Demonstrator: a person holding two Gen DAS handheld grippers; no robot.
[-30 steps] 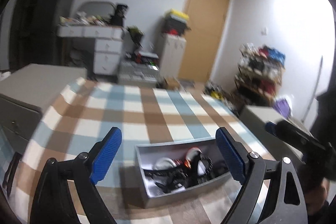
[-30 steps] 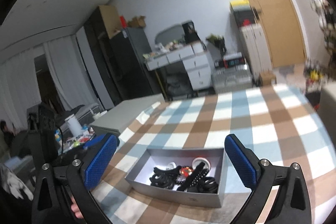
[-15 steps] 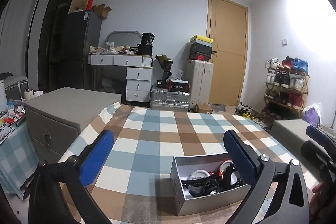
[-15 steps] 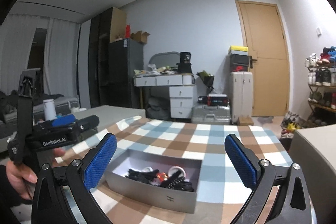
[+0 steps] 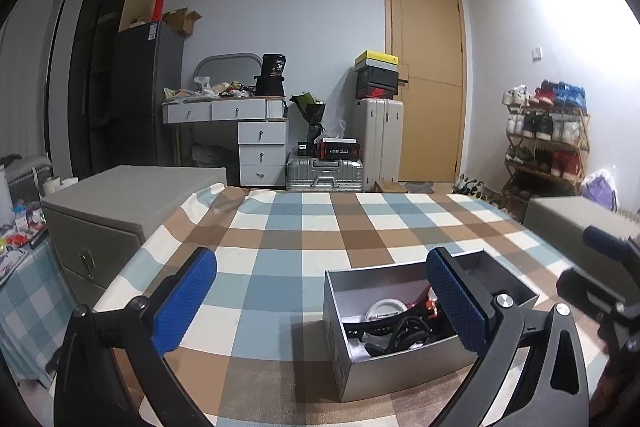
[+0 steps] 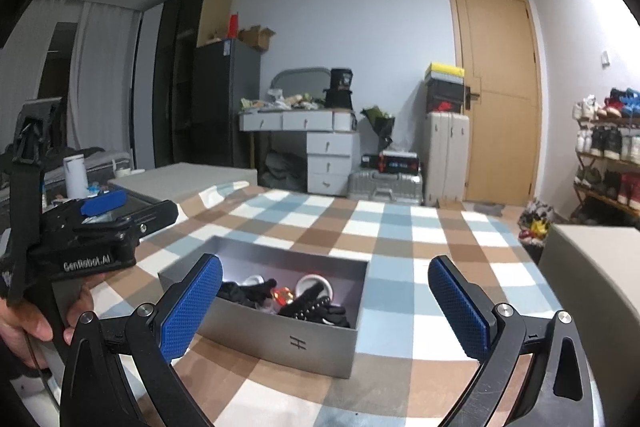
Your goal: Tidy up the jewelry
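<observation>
The table (image 5: 320, 227), draped in a blue, brown and white check cloth (image 6: 400, 227), fills the lower half of both wrist views and is the largest item before me. Flanking it are two grey cabinets, one at 9 o'clock (image 5: 120, 203) and one at 3 o'clock (image 6: 592, 267). On the cloth sits the box (image 6: 280, 335), an open silver tray that holds the jewelry (image 6: 308, 303): a tangle of dark bands and straps, two white round pieces and one small orange-red piece. Through my left view the box (image 5: 400, 367) lies at about 5 o'clock, and my right-hand pad overlaps its far corner in the picture; whether they touch cannot be told. Through my right view it lies at 6 o'clock, centred between the pads and beyond them. My left gripper (image 5: 320, 303) is spread to its widest, blue pads (image 5: 184, 307) well apart with only cloth and the box's near wall seen in the gap. My right gripper (image 6: 326, 303) is likewise spread wide, pads (image 6: 460, 311) either side of the box and clear of it, nothing gripped. In the right view, at 9 o'clock, my left hand (image 6: 36, 323) wraps the black handle of the other gripper.
</observation>
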